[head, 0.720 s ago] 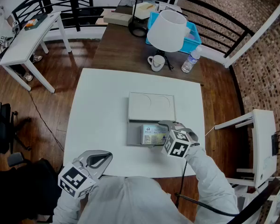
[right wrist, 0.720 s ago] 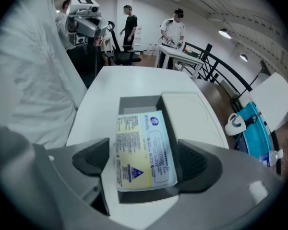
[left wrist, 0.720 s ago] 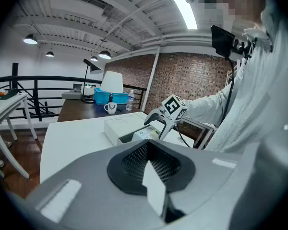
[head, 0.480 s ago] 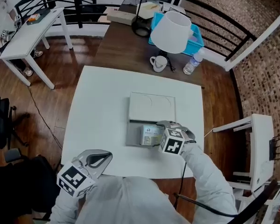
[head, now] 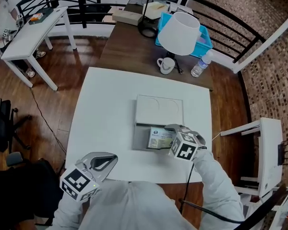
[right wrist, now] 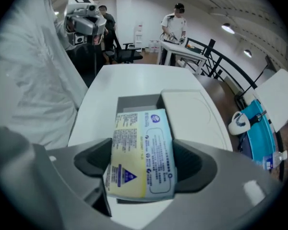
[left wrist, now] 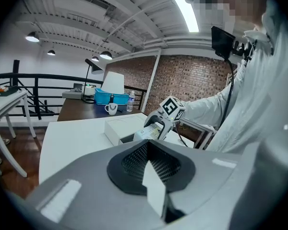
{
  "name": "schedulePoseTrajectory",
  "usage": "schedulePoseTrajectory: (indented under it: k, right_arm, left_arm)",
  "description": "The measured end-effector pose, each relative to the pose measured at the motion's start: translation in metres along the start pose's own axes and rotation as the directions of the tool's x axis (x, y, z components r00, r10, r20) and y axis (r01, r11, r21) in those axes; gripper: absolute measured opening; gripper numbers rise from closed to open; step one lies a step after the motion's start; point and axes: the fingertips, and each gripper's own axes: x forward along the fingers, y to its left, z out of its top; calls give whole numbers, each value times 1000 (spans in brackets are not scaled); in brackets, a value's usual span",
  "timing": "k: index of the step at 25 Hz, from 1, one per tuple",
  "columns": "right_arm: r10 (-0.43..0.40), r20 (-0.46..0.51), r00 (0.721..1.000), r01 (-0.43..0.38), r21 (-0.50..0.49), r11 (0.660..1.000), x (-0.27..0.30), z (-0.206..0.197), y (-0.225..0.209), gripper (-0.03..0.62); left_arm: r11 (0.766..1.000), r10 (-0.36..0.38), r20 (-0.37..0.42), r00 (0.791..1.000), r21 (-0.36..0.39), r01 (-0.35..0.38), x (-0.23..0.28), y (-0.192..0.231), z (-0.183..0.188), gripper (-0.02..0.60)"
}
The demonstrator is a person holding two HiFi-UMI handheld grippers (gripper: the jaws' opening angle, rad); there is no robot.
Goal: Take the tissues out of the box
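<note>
A white box sits mid-table, its lid (head: 159, 109) pushed back from the grey tray (head: 140, 139). My right gripper (head: 166, 137) is shut on a blue-and-yellow printed tissue pack (head: 158, 138) just over the tray's right end. In the right gripper view the pack (right wrist: 141, 152) fills the gap between the jaws of the right gripper (right wrist: 141, 163), with the tray (right wrist: 137, 103) and lid (right wrist: 189, 110) behind it. My left gripper (head: 104, 161) hovers at the table's near edge by my body, jaws together and holding nothing. The left gripper view shows its jaws (left wrist: 151, 150) closed, with the pack (left wrist: 148, 132) beyond.
Behind the white table (head: 101, 114) a brown table carries a lamp with a white shade (head: 178, 32), a mug (head: 166, 65), a water bottle (head: 201, 64) and a blue bin (head: 201, 41). A white chair (head: 264, 147) stands at the right, a white side table (head: 29, 30) at far left.
The right gripper keeps its hold on the pack over the tray's right end, shifting only slightly. The left gripper stays where it was.
</note>
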Motion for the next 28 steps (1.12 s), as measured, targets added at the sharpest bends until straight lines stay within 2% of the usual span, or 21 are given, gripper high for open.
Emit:
schedulePoseTrajectory:
  k: [4,7,9,12,15,21,25,28]
  right_arm:
    - [-97,112,989,97,-2,995,-50,31,-4,402]
    - [-147,240,960,146,23,989,-81,83,-2,402]
    - [-153,301,941,140,66,988,-83,125,3,402]
    - [-135,356,924,84,155,984,-50,185,14,402]
    - [-100,331,938,36,192,981,8,221,16,402]
    - [-41,182,982,10,171,985,98,243,30,403]
    - [-49,158,986,9,240,971,114,226,24,423]
    - [-55,204,977,8,225,974,100,230,20,428]
  left_arm:
    - [1000,-1,-1,1000,5,1,-1,1,-1,14]
    - [1000,0,7,1000,-9,0,-6,4,-5,14]
    - [1000,5,15,1000,-17,-4,-16,7,-9,14]
    - [999,29,20,999,-39,-28,-40,13,-21,14]
    - [995,78,17,997,-68,-76,-63,26,-35,14]
    - [978,171,4,985,-121,-169,-111,50,-58,14]
    - [980,138,2,990,-144,-136,-112,59,-71,13]
    - [975,152,9,988,-164,-148,-114,60,-76,14]
